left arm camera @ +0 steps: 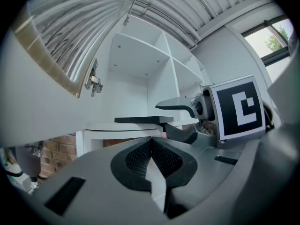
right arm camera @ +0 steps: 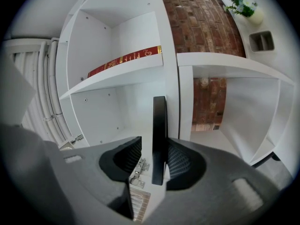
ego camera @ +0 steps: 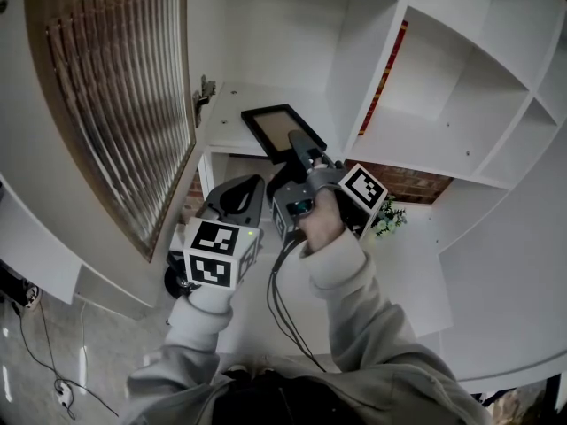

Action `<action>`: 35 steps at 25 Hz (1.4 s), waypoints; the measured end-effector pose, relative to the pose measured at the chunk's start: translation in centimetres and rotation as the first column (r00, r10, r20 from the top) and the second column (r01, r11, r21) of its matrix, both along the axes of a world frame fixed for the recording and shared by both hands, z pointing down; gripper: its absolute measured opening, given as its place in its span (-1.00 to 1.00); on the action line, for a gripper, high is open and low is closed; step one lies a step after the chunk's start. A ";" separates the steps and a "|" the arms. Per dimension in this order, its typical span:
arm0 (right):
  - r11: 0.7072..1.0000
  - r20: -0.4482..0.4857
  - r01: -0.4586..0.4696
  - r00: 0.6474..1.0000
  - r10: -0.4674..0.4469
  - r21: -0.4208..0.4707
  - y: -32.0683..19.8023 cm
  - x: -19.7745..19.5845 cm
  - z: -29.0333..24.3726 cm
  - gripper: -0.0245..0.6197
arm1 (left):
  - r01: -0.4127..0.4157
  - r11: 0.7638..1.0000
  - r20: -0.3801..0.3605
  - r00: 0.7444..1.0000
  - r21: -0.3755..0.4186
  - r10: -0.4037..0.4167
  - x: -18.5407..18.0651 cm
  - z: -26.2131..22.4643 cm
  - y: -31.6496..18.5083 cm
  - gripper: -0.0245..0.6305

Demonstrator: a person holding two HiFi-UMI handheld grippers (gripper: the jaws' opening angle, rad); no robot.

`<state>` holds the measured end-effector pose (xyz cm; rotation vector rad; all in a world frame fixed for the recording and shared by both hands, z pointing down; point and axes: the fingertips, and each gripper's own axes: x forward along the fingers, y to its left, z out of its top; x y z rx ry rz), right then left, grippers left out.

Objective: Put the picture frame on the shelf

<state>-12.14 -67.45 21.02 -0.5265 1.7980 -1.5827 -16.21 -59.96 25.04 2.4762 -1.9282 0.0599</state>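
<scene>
Though fingers (right arm camera: 123, 159) of right gripper (right arm camera: 152, 150) stand apart, picture frame (right arm camera: 159, 125) sits btwn them.

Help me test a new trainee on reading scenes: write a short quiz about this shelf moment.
1. True or false: the picture frame lies flat on the shelf.
2. The left tool is: A) shut, empty; B) wide open; C) shut on the frame.
3. Fill in: the right tool has its jaws apart, with the ____ between them.
Key: 1 true; 2 A; 3 picture frame.
</scene>
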 end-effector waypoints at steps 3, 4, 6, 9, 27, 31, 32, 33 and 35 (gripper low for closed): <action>1.000 -0.006 0.000 1.000 0.000 0.002 0.2 0.1 -0.1 -0.43 | 0.002 1.000 0.001 1.000 0.004 -0.002 0.1 -0.1 0.1 -0.91; 1.000 -0.010 -0.002 1.000 0.002 0.001 0.2 0.2 0.0 -0.37 | 0.001 1.000 0.000 1.000 0.007 -0.001 0.2 -0.1 0.2 -0.91; 1.000 -0.015 -0.003 1.000 0.003 0.001 0.2 0.3 0.2 -0.22 | -0.002 1.000 -0.002 1.000 0.010 0.002 0.2 -0.1 0.3 -0.91; 1.000 -0.011 -0.003 1.000 0.003 0.003 0.3 0.4 0.4 -0.20 | -0.004 1.000 0.000 1.000 0.009 0.004 0.3 0.2 0.3 -0.91; 0.999 -0.013 -0.020 1.000 0.021 0.039 2.5 3.8 3.8 -0.20 | -0.026 1.000 -0.059 0.998 0.010 0.027 1.1 2.1 0.9 -0.91; 0.997 -0.053 -0.013 0.998 0.016 0.070 3.3 4.4 5.4 -0.20 | -0.035 0.999 -0.071 0.997 0.013 0.036 1.7 3.3 1.3 -0.91; 0.997 -0.074 -0.011 0.997 0.017 0.077 3.5 4.6 6.0 -0.20 | -0.039 0.999 -0.075 0.996 0.009 0.040 1.9 3.8 1.4 -0.91; 0.996 -0.100 -0.007 0.995 0.016 0.088 3.8 4.8 6.6 -0.20 | -0.046 0.999 -0.080 0.996 0.006 0.046 2.2 4.3 1.5 -0.91; 0.991 -0.163 0.011 0.987 0.010 0.131 4.4 4.9 7.6 -0.20 | -0.062 0.998 -0.091 0.994 0.006 0.062 2.8 5.2 2.0 -0.91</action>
